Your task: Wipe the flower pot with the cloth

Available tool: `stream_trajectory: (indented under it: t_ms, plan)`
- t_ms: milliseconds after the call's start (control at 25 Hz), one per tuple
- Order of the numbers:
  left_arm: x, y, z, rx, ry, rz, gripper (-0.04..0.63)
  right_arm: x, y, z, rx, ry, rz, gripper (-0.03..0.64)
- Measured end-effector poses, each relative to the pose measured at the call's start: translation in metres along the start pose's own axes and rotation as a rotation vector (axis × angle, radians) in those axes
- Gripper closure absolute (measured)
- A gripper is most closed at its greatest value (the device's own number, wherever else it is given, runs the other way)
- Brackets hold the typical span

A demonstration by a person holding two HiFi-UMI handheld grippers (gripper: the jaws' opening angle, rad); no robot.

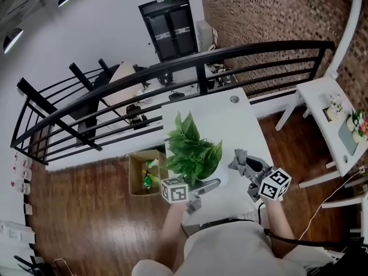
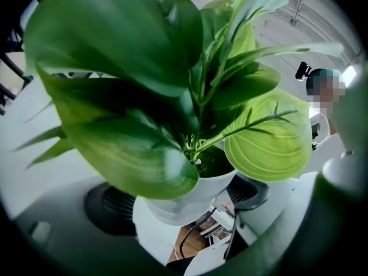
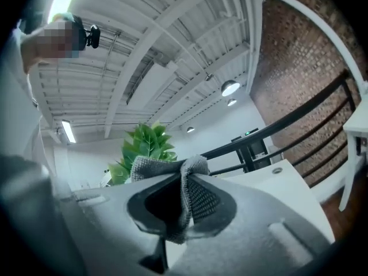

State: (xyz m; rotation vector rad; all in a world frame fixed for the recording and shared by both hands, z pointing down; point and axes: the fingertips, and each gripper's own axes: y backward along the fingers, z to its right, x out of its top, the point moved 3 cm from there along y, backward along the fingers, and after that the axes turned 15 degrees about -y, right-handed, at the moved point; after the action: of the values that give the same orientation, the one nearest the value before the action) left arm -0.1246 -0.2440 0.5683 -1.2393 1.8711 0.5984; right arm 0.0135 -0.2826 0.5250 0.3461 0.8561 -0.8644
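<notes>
A leafy green plant [image 1: 192, 151] stands in a white flower pot [image 2: 184, 203] at the near end of the white table [image 1: 230, 125]. My left gripper [image 1: 206, 188] reaches under the leaves. In the left gripper view its dark pads [image 2: 109, 209] sit against both sides of the pot, with wooden floor showing below it. To the right, my right gripper [image 1: 247, 170] is shut on a grey cloth [image 1: 242, 161]. In the right gripper view the cloth [image 3: 187, 186] is bunched and folded between the jaws, with the plant [image 3: 144, 148] farther off to the left.
A black metal railing [image 1: 172, 68] runs behind the table. An open cardboard box [image 1: 145, 172] sits on the wooden floor to the table's left. A second white table [image 1: 339, 125] with flowers stands at the right, by the brick wall.
</notes>
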Motion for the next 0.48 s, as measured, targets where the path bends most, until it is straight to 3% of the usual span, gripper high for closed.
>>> stream_trajectory:
  t_ms: [160, 320, 480]
  plan:
    - [-0.03, 0.015, -0.04, 0.158, 0.03, -0.035, 0.089, -0.016, 0.007, 0.01, -0.028, -0.033, -0.023, 0.604]
    - [-0.051, 0.024, -0.076, 0.297, -0.044, -0.133, 0.089, -0.026, 0.01, 0.016, -0.056, -0.046, -0.041, 0.604]
    - [-0.072, 0.04, -0.114, 0.417, -0.058, -0.163, 0.091, -0.039, 0.006, 0.011, -0.058, -0.045, -0.074, 0.604]
